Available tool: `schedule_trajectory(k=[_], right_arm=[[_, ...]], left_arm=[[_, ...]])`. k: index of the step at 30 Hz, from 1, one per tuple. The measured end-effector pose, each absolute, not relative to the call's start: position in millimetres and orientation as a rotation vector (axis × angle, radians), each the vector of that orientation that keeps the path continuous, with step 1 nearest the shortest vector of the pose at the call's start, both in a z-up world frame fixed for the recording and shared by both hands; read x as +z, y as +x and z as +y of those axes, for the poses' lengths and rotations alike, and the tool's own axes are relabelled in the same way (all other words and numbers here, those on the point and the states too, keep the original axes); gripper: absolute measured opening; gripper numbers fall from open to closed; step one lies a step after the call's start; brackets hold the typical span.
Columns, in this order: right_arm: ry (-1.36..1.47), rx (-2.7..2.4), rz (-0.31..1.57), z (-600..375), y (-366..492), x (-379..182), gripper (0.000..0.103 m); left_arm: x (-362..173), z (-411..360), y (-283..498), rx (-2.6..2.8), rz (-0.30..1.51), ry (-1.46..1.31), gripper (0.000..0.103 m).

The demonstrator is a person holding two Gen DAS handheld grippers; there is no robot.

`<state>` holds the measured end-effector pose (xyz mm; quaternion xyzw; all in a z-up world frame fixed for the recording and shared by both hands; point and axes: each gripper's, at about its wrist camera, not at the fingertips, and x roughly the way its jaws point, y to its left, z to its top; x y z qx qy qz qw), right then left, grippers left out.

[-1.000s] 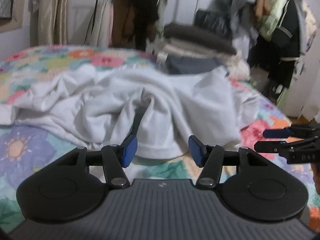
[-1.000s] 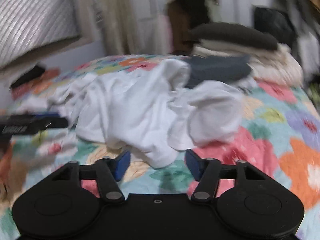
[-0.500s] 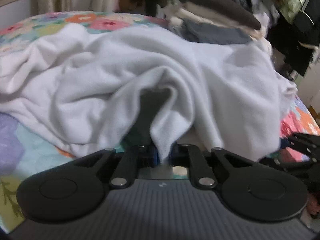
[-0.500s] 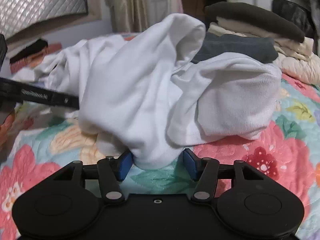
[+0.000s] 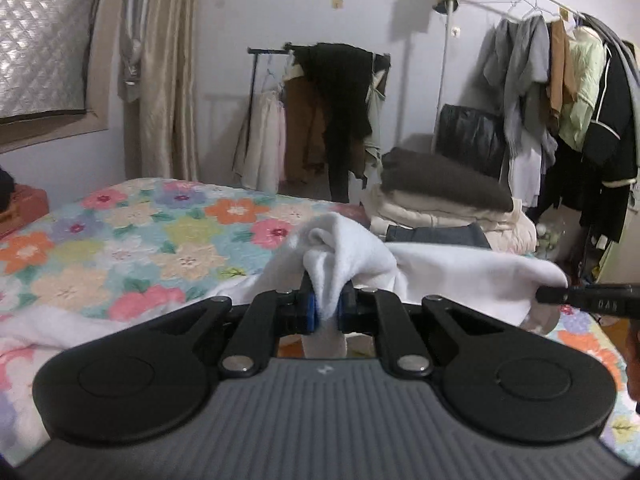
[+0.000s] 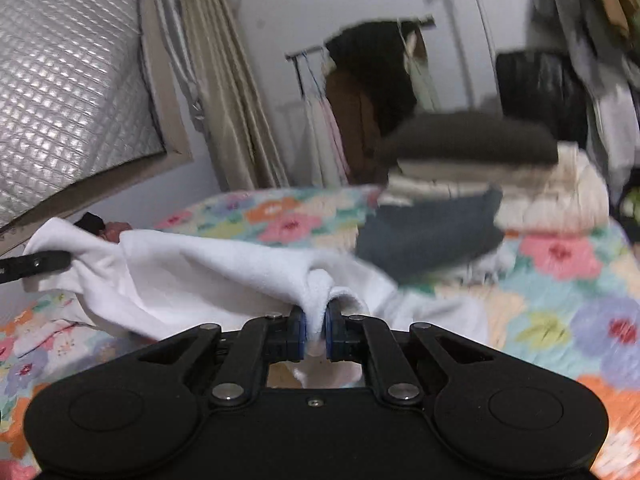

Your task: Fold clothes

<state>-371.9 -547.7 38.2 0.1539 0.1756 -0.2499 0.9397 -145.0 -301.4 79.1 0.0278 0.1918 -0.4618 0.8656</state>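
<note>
A white fleece garment is lifted off the floral bed and stretched between both grippers. My left gripper is shut on a bunched edge of it. My right gripper is shut on another bunched edge of the same white garment. In the left wrist view the right gripper's black tip pinches the cloth at the far right. In the right wrist view the left gripper's tip pinches it at the far left. The rest of the garment hangs down to the bed.
A floral quilt covers the bed. A stack of folded clothes, dark brown on top, sits at the bed's far right with a grey garment in front. Clothes racks stand behind. A curtain and padded window cover are at left.
Both grippers went from open to shut on the white garment's edge, then lifted it off the bed and drew apart, spreading the cloth between them.
</note>
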Motion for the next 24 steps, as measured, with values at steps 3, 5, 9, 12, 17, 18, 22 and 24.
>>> schedule_trajectory(k=[3,5,9,12,17,18,22,24], right_arm=[[0.316,-0.497,0.369,-539,-383,48,0.01],[0.308,-0.487,0.375,-528,-390,52,0.01],[0.263,-0.434,0.415,-497,-409,60,0.01],[0.254,-0.334,0.493,-470,-418,60,0.01],[0.269,-0.211,0.668,-440,-412,22,0.01],[0.271,-0.208,0.707,-436,-409,11,0.01],[0.319,-0.19,0.784,-434,-401,-22,0.01],[0.336,-0.177,0.809,-436,-398,-30,0.01]], left_arm=[[74,-275,-163,-0.957,0.454,0.023,0.009],[69,-260,-173,-0.946,0.469,0.019,0.009],[70,-220,-181,-0.888,0.47,-0.004,0.009],[71,-194,-187,-0.818,0.482,0.05,0.009],[35,-169,-193,-0.753,0.637,0.153,0.009],[22,-168,-191,-0.743,0.682,0.172,0.009],[-17,-168,-176,-0.715,0.851,0.185,0.009],[-29,-170,-172,-0.699,0.901,0.197,0.009]])
